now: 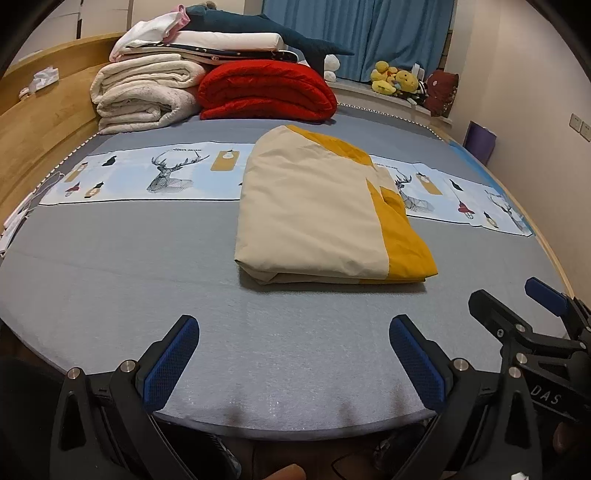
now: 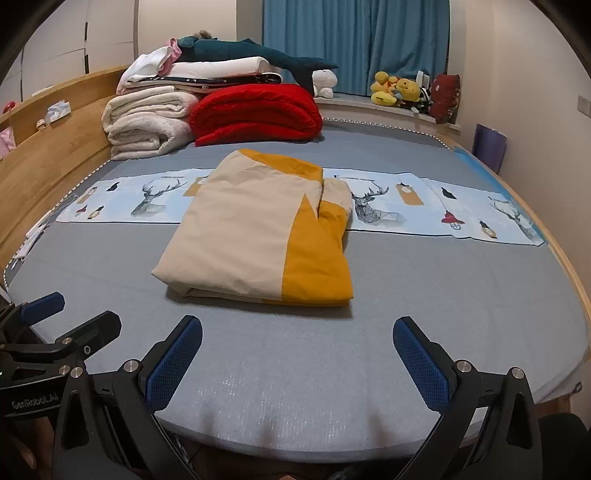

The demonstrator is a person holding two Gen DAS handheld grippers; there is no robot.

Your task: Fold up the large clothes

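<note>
A cream and mustard-yellow garment [image 1: 325, 206] lies folded into a neat rectangle on the grey bed [image 1: 147, 280]; it also shows in the right wrist view [image 2: 258, 236]. My left gripper [image 1: 293, 332] is open and empty, hovering over the bed's near edge, short of the garment. My right gripper [image 2: 297, 334] is open and empty too, beside the left one at the same near edge. The right gripper also shows at the right of the left wrist view [image 1: 517, 306], and the left gripper at the left of the right wrist view [image 2: 70, 314].
Folded white blankets [image 1: 144, 96], a red blanket [image 1: 266, 92] and a plush shark [image 1: 266, 27] are stacked at the bed's far end. A deer-print strip [image 1: 147, 177] crosses the bed. A wooden headboard [image 1: 33, 129] runs on the left. Plush toys [image 1: 399, 81] sit on the window sill.
</note>
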